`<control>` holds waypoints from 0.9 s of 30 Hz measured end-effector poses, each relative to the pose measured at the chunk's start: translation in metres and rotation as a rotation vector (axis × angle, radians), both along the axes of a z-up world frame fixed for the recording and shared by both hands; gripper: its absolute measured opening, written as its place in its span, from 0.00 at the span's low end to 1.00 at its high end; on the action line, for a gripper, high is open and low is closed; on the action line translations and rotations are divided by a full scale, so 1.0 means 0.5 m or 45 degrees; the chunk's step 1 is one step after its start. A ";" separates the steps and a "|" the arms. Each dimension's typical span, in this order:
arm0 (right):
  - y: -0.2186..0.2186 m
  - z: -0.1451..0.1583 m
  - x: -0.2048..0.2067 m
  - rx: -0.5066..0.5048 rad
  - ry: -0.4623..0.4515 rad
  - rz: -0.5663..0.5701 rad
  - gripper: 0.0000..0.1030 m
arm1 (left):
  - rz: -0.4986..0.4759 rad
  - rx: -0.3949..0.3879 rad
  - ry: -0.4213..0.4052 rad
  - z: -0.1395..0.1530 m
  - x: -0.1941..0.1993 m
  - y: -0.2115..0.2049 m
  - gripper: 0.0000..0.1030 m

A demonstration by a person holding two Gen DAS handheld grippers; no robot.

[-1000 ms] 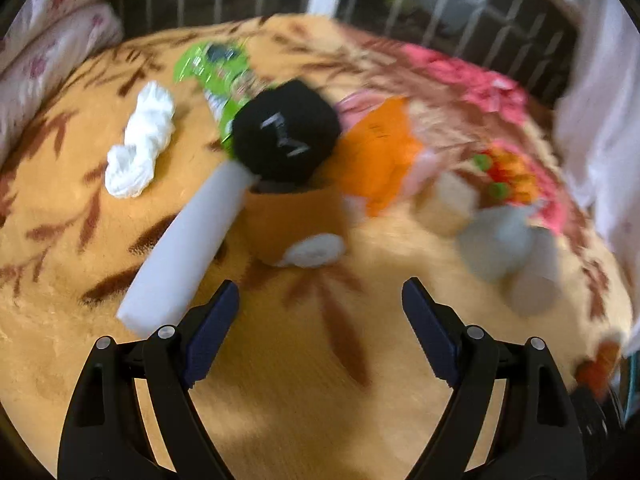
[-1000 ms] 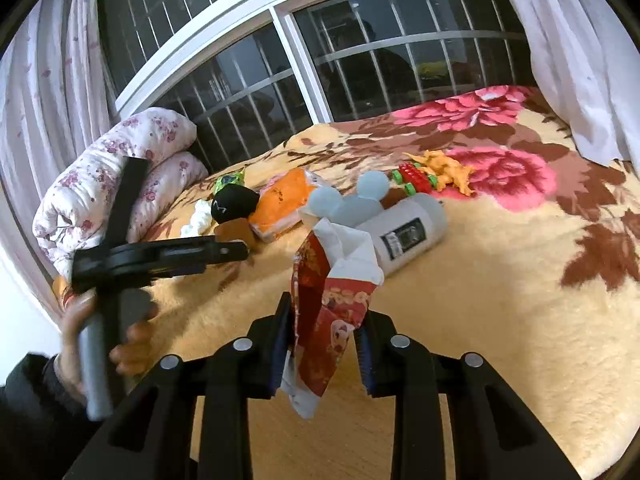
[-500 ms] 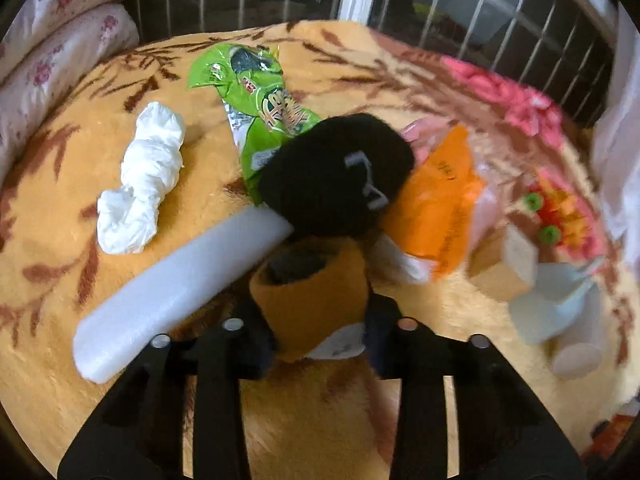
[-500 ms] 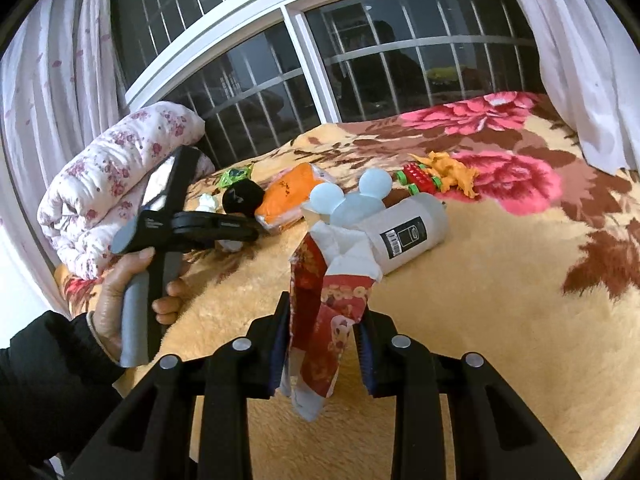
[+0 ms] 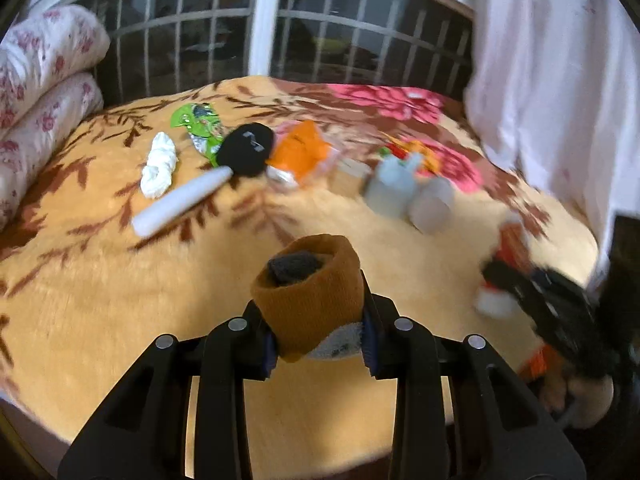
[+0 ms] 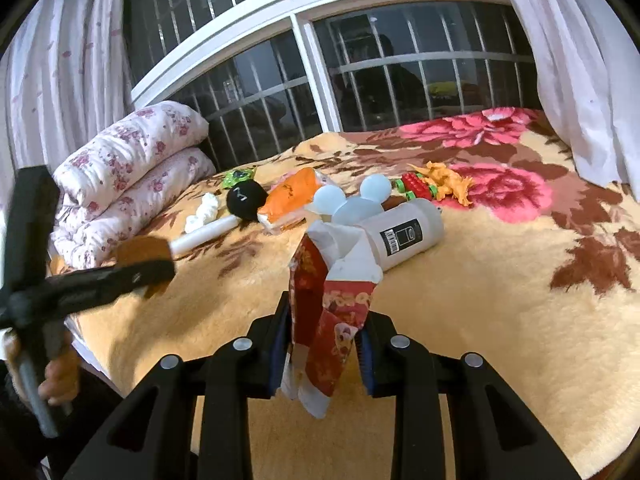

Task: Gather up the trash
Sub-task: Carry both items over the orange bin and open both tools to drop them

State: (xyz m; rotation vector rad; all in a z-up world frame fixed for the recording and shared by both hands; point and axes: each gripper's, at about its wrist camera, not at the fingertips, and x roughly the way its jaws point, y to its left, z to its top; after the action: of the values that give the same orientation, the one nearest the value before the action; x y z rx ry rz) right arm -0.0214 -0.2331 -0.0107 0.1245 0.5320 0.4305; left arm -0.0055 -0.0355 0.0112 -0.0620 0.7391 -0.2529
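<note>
A wide bed filled the room, covered by a plush yellow-orange blanket [image 6: 500,300] printed with brown leaves and large pink flowers. At its far left corner lay a folded white quilt with small red blossoms [image 6: 128,176], doubled over into two thick rolls. Behind the bed stood a large window with a white frame [image 6: 304,40] and pale metal bars [image 6: 400,84]; the glass was dark. Sheer white curtains hung at both sides, one on the left [image 6: 60,72] and one on the right [image 6: 580,60], the right one reaching down to the blanket's edge. Soft light fell evenly across the bedding.
</note>
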 end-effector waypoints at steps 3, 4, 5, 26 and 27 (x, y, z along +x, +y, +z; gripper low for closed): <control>0.005 -0.001 -0.032 -0.056 -0.022 0.042 0.27 | -0.059 0.044 -0.020 -0.004 -0.062 -0.017 0.30; 0.004 -0.003 -0.041 -0.068 -0.016 0.049 0.27 | -0.092 0.059 -0.022 -0.009 -0.085 -0.025 0.30; 0.002 -0.006 -0.050 -0.075 -0.003 0.054 0.27 | -0.117 0.075 -0.020 -0.015 -0.102 -0.032 0.30; -0.004 -0.110 -0.247 -0.304 0.463 0.237 0.26 | -0.347 0.119 0.440 -0.253 -0.234 -0.084 0.30; 0.005 -0.127 -0.244 -0.325 0.502 0.258 0.26 | -0.344 0.130 0.474 -0.268 -0.229 -0.084 0.30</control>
State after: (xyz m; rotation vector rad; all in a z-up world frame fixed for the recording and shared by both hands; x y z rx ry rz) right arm -0.1434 -0.2306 -0.0741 -0.0942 0.9877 0.5345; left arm -0.1200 -0.0778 -0.1229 0.0913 1.1319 -0.4686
